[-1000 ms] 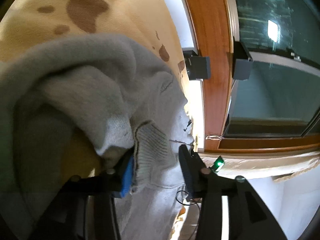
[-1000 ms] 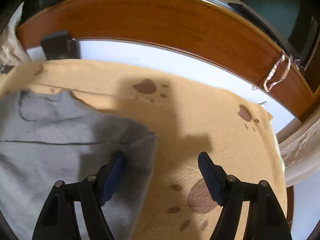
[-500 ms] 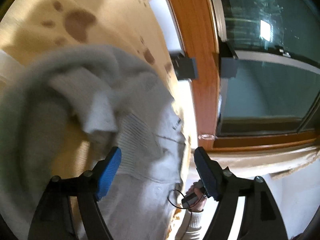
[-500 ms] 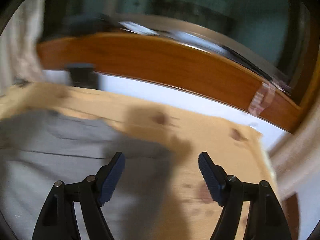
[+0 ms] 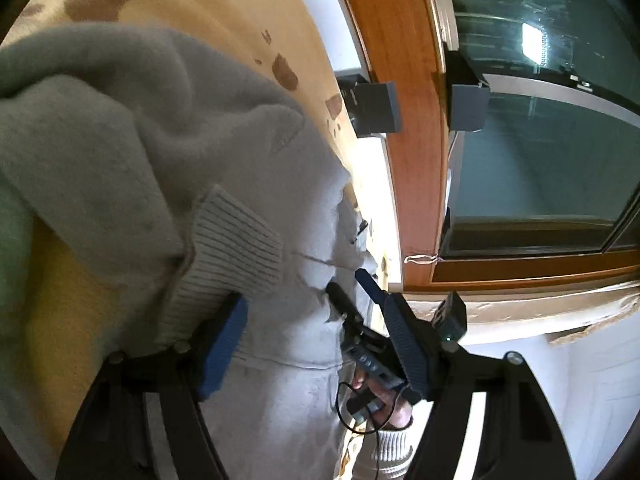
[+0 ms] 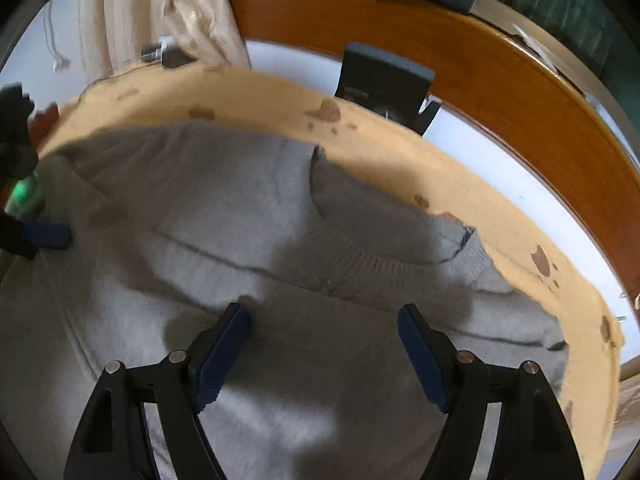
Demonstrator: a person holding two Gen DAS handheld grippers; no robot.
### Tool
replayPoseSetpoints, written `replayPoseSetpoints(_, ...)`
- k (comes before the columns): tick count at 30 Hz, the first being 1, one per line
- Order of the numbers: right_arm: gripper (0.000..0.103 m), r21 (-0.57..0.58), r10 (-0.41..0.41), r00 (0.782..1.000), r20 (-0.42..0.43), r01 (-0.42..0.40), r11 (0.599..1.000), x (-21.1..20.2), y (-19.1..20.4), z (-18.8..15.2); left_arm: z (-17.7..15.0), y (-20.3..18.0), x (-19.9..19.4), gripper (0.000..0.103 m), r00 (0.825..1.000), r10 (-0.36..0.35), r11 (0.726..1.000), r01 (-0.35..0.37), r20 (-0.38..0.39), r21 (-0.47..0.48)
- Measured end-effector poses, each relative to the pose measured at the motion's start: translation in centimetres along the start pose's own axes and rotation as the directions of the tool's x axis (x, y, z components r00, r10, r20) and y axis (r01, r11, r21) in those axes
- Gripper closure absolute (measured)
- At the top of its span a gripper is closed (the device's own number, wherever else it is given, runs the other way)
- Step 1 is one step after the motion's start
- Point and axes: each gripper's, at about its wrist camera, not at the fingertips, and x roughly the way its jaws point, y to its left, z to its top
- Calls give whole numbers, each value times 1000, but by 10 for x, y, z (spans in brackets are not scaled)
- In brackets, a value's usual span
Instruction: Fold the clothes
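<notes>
On tan blanket (image 6: pixel 400 148), grey sweater (image 6: pixel 248 216) lying spread, soft, floppy. Left gripper (image 5: pixel 320 332) gaping wide beside ribbed cuff (image 5: pixel 236 248); right gripper (image 6: pixel 324 344) hovering wide below collar (image 6: pixel 384 264). Ribbed edges looking best for gripping.

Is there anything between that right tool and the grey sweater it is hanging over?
Nothing visible. The right tool is open directly above the grey sweater, which lies on the tan blanket, and only bare knit shows between its fingers. The black box stands behind, off the sweater.

The grey sweater (image 6: pixel 280 208) covers the blanket (image 6: pixel 400 148); a black box (image 6: pixel 384 80) blocks its far edge.
</notes>
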Motion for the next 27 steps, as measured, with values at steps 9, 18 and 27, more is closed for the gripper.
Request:
replayPoseSetpoints(9,12,193,0,1000,-2,1,981,12,-44,1,-6,3,-13,55,998,53,999,-53,30,9)
replayPoseSetpoints(18,12,266,-8,995,97,-18,964,-63,-70,-29,-11,-19,1,22,998,67,994,-67,-5,91)
replayPoseSetpoints(27,11,156,105,994,-1,-104,982,-58,-78,-111,-9,-19,26,22,996,75,993,-70,-50,100)
